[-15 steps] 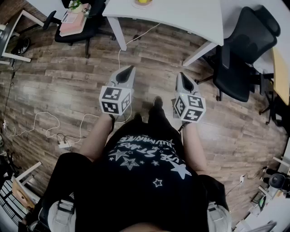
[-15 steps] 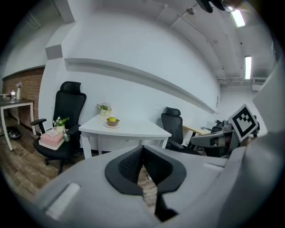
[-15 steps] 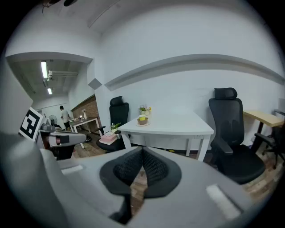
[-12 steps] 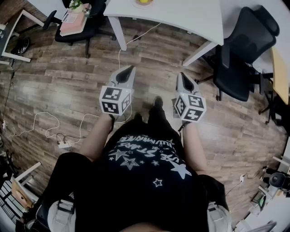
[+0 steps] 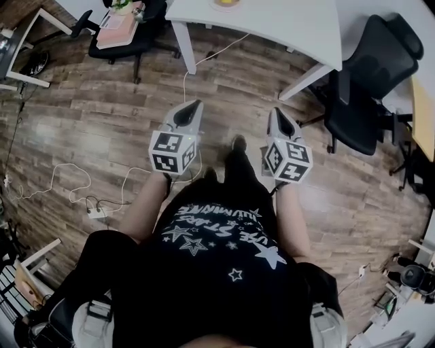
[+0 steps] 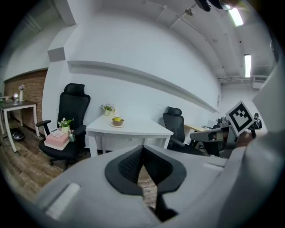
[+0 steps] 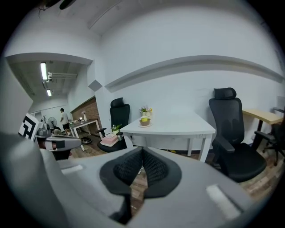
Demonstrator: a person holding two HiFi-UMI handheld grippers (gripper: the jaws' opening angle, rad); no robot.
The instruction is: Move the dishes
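A brown bowl with something yellow in it stands on a small plate on the white table ahead of me; the right gripper view has the bowl too, and the head view cuts it off at the top edge. My left gripper and right gripper are held side by side in front of the body, over the wooden floor, well short of the table. The left gripper and the right gripper each have their dark pads pressed together, with nothing between them.
A black office chair stands right of the table. Left of it, another black chair carries a pink box and a small plant. A white cable and power strip lie on the floor at left. A white side table stands further left.
The table and chairs sit slightly lower and further right in the head view. Both grippers keep the same shut pose in front of the body.
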